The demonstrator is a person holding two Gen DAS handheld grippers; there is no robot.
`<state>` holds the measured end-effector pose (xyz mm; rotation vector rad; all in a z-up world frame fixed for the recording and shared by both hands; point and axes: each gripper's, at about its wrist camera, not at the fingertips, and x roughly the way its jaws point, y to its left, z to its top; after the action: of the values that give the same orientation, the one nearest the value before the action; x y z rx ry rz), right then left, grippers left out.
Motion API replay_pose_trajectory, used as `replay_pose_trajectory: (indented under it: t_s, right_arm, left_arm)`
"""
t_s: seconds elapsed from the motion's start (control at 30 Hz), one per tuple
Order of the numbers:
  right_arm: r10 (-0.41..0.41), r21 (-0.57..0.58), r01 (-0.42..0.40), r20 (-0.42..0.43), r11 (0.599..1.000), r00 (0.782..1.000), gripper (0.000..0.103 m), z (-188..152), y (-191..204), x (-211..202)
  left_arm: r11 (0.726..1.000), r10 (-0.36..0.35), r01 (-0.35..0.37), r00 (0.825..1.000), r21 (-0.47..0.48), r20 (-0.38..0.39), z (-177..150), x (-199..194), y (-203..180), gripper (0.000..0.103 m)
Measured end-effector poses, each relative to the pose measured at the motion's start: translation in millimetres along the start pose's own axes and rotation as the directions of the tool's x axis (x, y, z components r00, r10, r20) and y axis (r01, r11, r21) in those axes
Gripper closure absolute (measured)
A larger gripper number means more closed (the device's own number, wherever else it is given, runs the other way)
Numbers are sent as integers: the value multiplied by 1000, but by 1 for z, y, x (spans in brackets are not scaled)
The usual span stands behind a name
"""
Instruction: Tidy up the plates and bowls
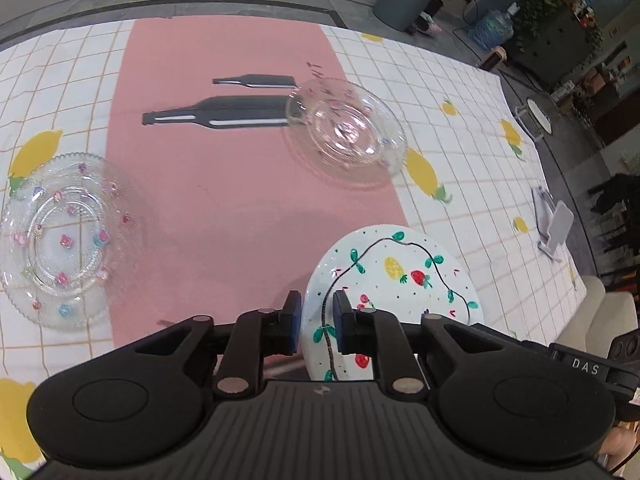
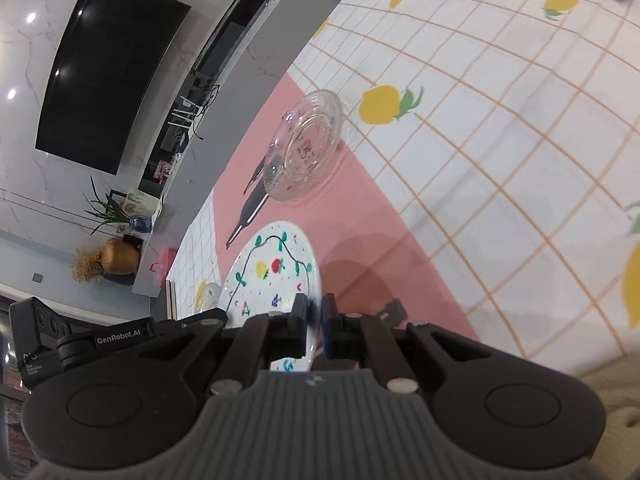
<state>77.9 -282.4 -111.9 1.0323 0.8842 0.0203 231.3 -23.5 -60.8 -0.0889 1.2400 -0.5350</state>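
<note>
Between both claws, low in each frame, a white round plate painted with fruit and vines (image 1: 394,276) is clamped by its rim: left claw (image 1: 317,320) and right claw (image 2: 316,320) grip opposite edges, seemingly lifted. Two clear glass dishes, one upper centre (image 1: 348,132), one far left (image 1: 66,240), lie apart on the checked surface (image 1: 472,92), unstacked.

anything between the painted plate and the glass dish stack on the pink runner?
Nothing visible. Both grippers, left gripper and right gripper, are clamped on the painted plate. Between it and the stacked glass dishes lies only bare pink runner. The other glass plate sits off to the left.
</note>
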Motion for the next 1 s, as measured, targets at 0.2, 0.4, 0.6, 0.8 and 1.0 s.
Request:
replay_pose_trajectory:
  t_s: [0.2,0.4,0.6,0.8,1.0]
  right_arm:
    - [-6,57,6,-8,998,1000,99,-5,-13,-16]
    - [-55,88,54,9,995,998,99,-8,-19,-26]
    - [-90,149,94,-36,984,995,99,-6,-31,-18]
    - [-113,184,123,-65,975,991,98,-3,-38,-8]
    - [-115,256,139,-104,957,988,98,-2,-51,2]
  left_arm:
    - [999,15,-14,999,48,-37,-13,0,-19,85]
    - [992,54,-45,995,116,-79,-21,9,-38,85]
    - [981,126,-105,985,162,-121,-20,27,-50,84]
    - [964,196,-165,971,209,-136,-18,36,-61,84]
    - [945,267,-213,941,248,-209,-18,61,-71,84]
